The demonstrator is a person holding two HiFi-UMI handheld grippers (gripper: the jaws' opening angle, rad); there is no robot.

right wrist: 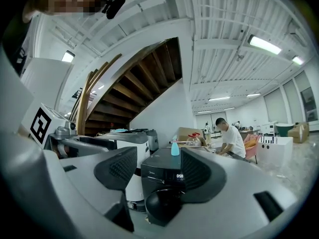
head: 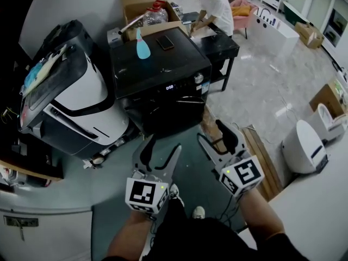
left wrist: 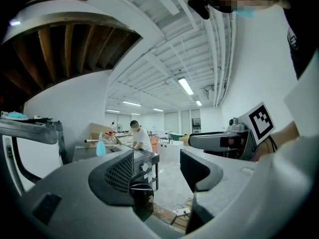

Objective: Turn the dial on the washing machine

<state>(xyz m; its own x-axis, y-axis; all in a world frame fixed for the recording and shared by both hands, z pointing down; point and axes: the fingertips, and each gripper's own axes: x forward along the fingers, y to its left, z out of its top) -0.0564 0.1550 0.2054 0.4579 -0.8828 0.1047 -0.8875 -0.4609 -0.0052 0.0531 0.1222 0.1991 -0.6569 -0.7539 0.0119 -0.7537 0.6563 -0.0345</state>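
Left gripper (head: 163, 143) and right gripper (head: 211, 132) both wide apart, empty, facing black washing machine (head: 157, 64); dial (head: 199, 79) probably at panel's right edge.

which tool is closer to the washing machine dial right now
Right. The right tool hangs open, short of the dial on the washing machine front; the left tool sits further back and to the left, also open.
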